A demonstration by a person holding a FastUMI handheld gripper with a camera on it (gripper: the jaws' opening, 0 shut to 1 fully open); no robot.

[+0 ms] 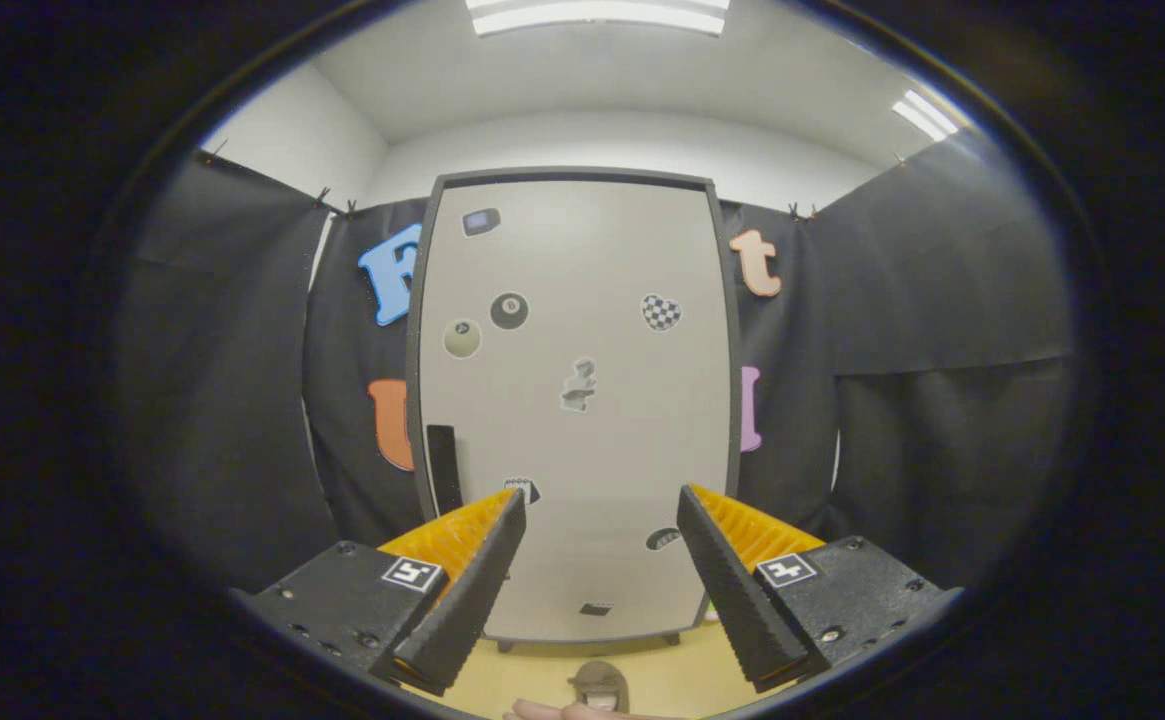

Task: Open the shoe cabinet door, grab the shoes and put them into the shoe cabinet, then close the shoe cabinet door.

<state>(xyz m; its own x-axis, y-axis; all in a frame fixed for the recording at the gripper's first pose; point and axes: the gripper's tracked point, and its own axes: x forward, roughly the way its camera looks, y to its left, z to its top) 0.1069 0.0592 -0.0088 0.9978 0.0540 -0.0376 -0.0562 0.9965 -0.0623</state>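
A: So, how far along would you say this is?

B: Right at the start, as far as I can judge. The shoe cabinet stands straight ahead at twelve o'clock from the gripper, and its door lies flat and closed within the dark frame. Nothing has been opened.

A: And the tongs?

B: Spread wide, with nothing between the fingers. The gap between the tips frames the lower half of the door, which sits well beyond them, not touching.

A: Is there a handle to go for?

B: A dark upright handle sits on the door's left edge, at about eleven o'clock from the left fingertip. That looks like the likely grasp point, though I can't be sure of its shape.

A: Where are the shoes?

B: One brownish shoe shows low on the yellowish floor, at six o'clock, nearer than the cabinet's feet and between the finger bases. It is partly cut off, so I can't tell whether a second one lies with it. A person's hand shows just below it.

A: So what remains?

B: Everything: opening the door, picking up the shoes, placing them inside, closing up. The stickers on the door are just decoration.
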